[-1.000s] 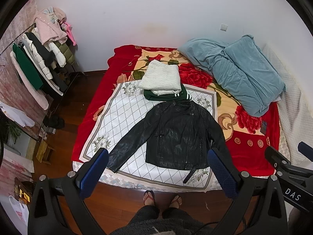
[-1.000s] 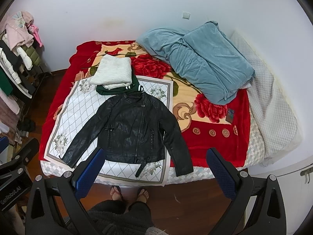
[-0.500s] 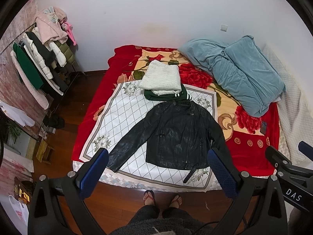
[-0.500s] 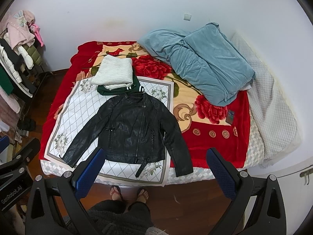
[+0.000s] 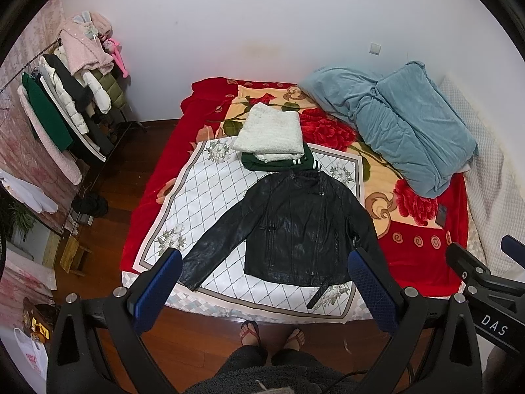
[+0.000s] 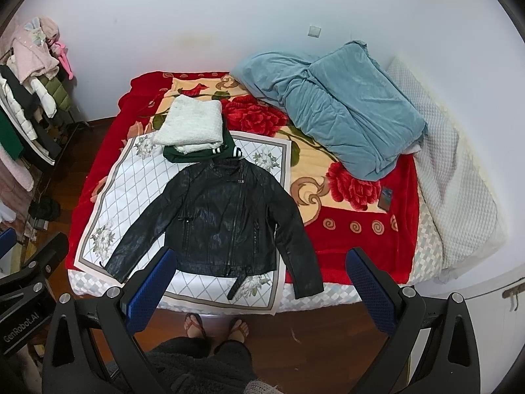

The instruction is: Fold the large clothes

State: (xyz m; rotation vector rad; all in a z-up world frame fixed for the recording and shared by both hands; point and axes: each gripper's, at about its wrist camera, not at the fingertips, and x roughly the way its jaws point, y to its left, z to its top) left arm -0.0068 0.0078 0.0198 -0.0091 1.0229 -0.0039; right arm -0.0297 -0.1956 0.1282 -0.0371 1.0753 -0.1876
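Ahead of my hand-held grippers, a black leather jacket (image 5: 295, 226) lies spread flat and front-up on the bed, zipped, collar away from me, both sleeves angled outward, a belt strap trailing at the hem. Beyond its collar sits a folded white sweater (image 5: 269, 136) stacked on a folded green garment (image 5: 279, 164).

The left tool (image 5: 264, 290) and the right tool (image 6: 261, 290) have black frames with silver screws and blue textured pads. The person wears dark fuzzy trousers and flip-flops (image 5: 250, 330).
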